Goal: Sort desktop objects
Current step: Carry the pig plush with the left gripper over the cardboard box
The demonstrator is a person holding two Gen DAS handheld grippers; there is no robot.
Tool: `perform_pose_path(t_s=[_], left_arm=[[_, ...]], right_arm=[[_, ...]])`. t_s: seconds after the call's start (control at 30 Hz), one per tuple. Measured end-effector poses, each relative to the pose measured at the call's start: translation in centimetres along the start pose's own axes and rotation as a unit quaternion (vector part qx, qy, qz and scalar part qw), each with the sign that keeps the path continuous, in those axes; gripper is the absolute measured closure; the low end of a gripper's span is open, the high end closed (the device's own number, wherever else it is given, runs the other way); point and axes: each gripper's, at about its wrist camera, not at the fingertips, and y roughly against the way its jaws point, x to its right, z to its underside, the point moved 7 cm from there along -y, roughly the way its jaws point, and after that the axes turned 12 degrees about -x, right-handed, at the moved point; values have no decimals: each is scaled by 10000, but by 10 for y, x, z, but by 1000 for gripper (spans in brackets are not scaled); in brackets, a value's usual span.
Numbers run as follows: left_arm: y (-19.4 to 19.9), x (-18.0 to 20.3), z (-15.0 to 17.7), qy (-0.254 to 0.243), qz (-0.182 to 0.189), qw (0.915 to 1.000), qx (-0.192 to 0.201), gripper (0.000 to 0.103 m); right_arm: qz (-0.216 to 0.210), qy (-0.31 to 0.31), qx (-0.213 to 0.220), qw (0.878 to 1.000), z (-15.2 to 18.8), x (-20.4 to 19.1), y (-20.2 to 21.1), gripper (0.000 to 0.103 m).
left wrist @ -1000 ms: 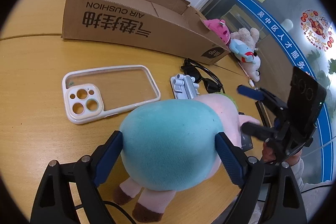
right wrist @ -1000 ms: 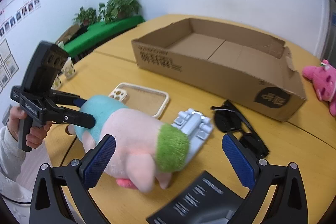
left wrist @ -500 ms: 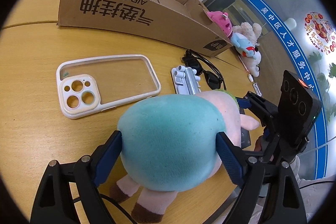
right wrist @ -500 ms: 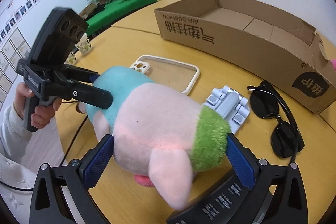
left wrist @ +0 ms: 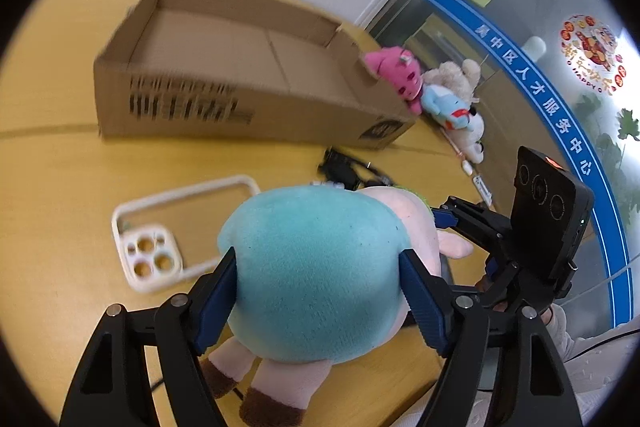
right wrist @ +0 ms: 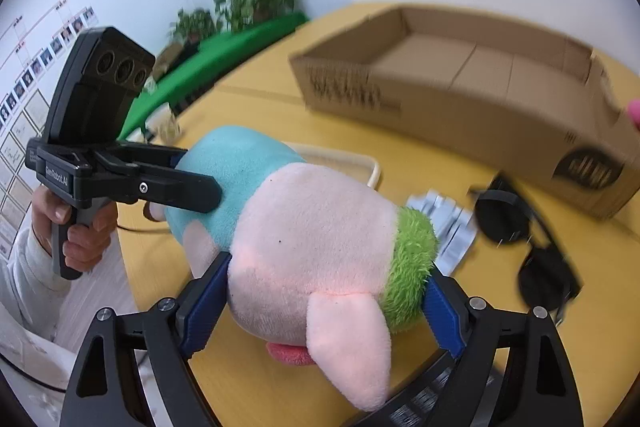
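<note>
A plush pig point(left wrist: 316, 259) with a teal rear, pink head and green collar hangs between both grippers. My left gripper point(left wrist: 320, 295) is closing, and its blue pads press into the teal rear from both sides. My right gripper point(right wrist: 324, 307) is closing too, one pad on the pink head and the other on the green collar point(right wrist: 408, 259). The toy's brown feet point(left wrist: 264, 407) dangle below the left jaws. In the right wrist view the left gripper's finger point(right wrist: 180, 187) lies against the teal end, with a hand point(right wrist: 76, 227) on its handle.
An open cardboard box point(left wrist: 240, 67) stands at the back of the yellow table point(left wrist: 52, 187). A white phone case point(left wrist: 160, 227), black sunglasses point(right wrist: 520, 227) and a grey-blue stand point(right wrist: 448, 223) lie below the toy. A pink plush point(left wrist: 396, 71) and a blue-white plush point(left wrist: 452, 107) lie past the box.
The right gripper came in around the pig's head and closed on it. The left gripper tightened on the teal rear and rose, so the box's inside now shows.
</note>
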Motion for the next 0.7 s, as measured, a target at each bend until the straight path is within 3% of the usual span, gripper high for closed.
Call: perform_pose_path(t_s=[0.23, 0.43, 0.7], left_arm=[[44, 25, -75, -698, -205, 9941, 810, 26], [88, 40, -145, -1076, -218, 9818, 1548, 26], [144, 50, -235, -1563, -182, 9604, 2301, 26]], right_arm=[[458, 279, 791, 9954, -69, 11, 60, 17], [997, 737, 1392, 9825, -148, 19, 114, 17], [1515, 1174, 1861, 9636, -245, 25, 167, 17]])
